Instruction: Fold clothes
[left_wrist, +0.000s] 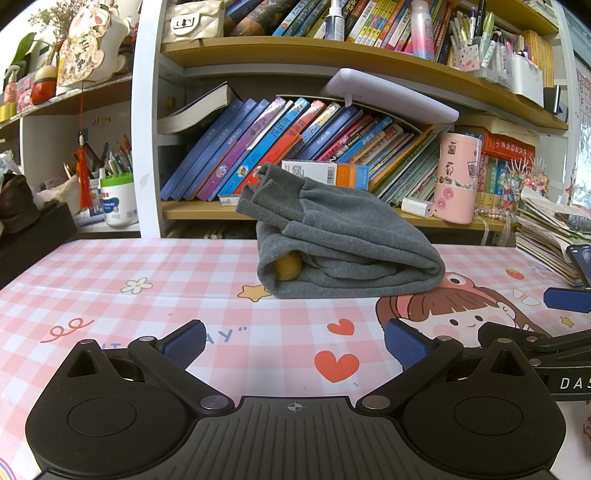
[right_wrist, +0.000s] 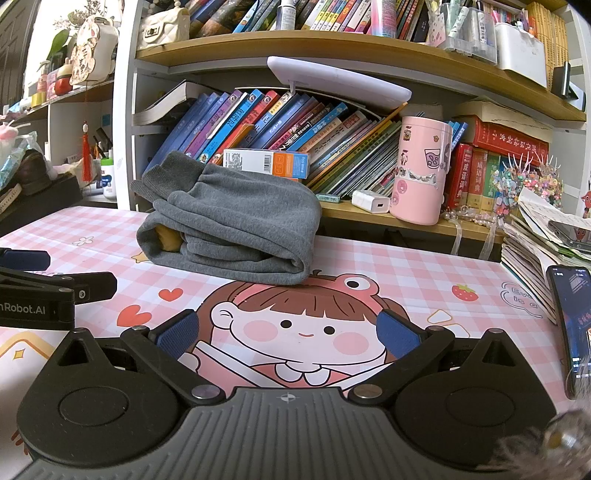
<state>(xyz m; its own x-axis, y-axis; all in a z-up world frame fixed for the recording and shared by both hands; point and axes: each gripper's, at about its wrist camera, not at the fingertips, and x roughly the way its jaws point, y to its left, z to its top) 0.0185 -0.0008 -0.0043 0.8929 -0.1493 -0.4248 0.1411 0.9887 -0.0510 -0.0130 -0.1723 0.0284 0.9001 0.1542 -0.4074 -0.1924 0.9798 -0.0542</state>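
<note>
On the table (left_wrist: 110, 266), right in front of the bookshelf (left_wrist: 295, 214), sits the gray garment (left_wrist: 343, 240), folded into a chunky bundle with its ribbed cuffs sticking up on top and something yellow peeking out of the fold. Both grippers are near it but not touching: left gripper (left_wrist: 293, 345) has its jaws spread wide with nothing between them, same for the right gripper (right_wrist: 286, 332). Pink cup (right_wrist: 421, 170) stands on the shelf just right of the garment.
</note>
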